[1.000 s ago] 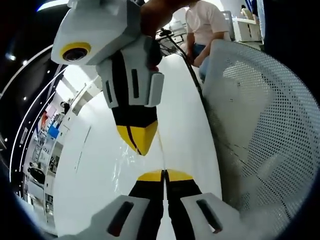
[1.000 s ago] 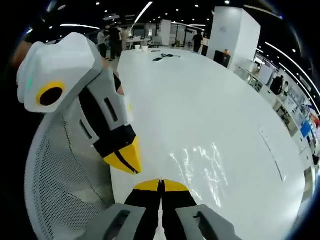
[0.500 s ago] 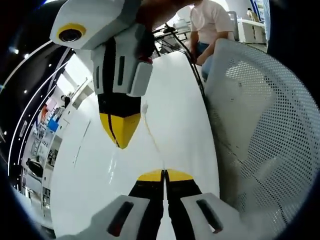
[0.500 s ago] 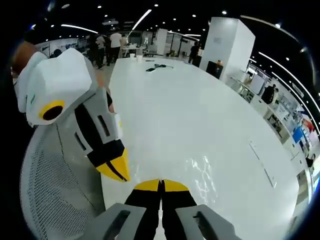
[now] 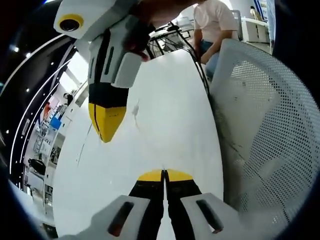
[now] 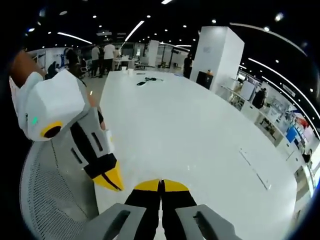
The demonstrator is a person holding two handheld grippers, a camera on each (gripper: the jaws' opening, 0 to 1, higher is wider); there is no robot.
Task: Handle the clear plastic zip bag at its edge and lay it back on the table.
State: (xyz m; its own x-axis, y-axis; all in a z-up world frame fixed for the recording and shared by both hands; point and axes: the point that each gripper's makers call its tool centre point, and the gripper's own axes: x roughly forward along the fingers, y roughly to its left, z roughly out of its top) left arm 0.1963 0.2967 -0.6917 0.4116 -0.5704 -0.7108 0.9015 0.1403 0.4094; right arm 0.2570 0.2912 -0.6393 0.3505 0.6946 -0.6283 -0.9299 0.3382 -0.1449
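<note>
The clear zip bag [image 5: 148, 136] is almost invisible. Its edge shows as a thin line rising from my left gripper [image 5: 163, 174], which is shut on it. The line ends in a small crinkle above the white table [image 5: 170, 100]. My right gripper [image 5: 103, 131] hangs at upper left in the left gripper view, jaws together, a hand on its body. In the right gripper view my right gripper [image 6: 161, 183] is shut with faint film at its tips. The left gripper [image 6: 113, 183] sits just to its left, also shut, both low over the table [image 6: 190, 130].
A white mesh chair back [image 5: 270, 125] stands close along the table's edge, also seen in the right gripper view [image 6: 55, 200]. A seated person [image 5: 215, 25] is at the table's far end. Small dark items [image 6: 147, 80] lie far off on the table. A thin strip [image 6: 254, 167] lies at right.
The right gripper has drifted left and away from the left gripper in the left gripper view. The right gripper view has tilted up, and the bag's glints on the table have faded.
</note>
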